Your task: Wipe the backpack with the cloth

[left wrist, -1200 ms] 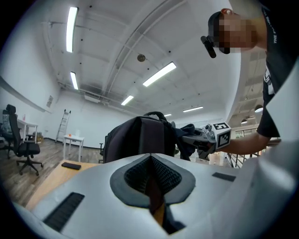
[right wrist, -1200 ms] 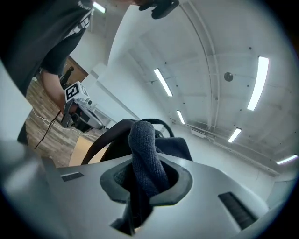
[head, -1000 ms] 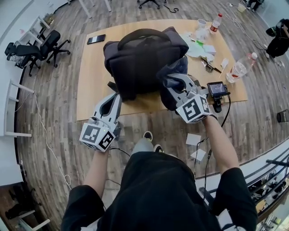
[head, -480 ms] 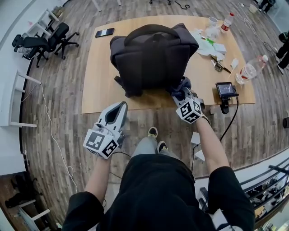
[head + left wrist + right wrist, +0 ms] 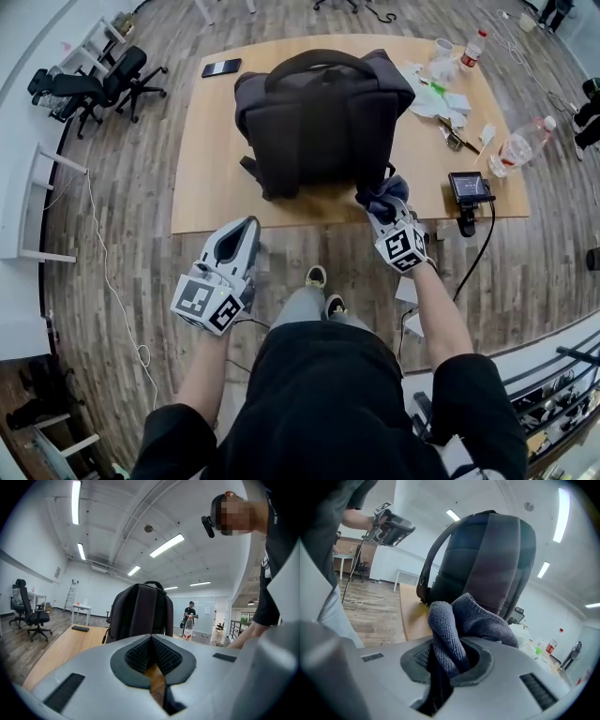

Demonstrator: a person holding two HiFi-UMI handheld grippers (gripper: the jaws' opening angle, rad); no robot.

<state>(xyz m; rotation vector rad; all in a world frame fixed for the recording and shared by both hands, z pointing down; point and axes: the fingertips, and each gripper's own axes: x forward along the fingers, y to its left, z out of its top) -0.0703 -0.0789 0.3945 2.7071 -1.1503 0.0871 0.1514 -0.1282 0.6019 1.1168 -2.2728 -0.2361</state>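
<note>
On the table [image 5: 202, 178] the backpack [image 5: 319, 122] stands upright, the left gripper [image 5: 246, 227] idle off the edge with jaws together and empty, the right gripper [image 5: 382, 208] clamping the cloth [image 5: 384, 192] by its near lower corner, likely between wiping strokes, so next the cloth must be pressed higher.
</note>
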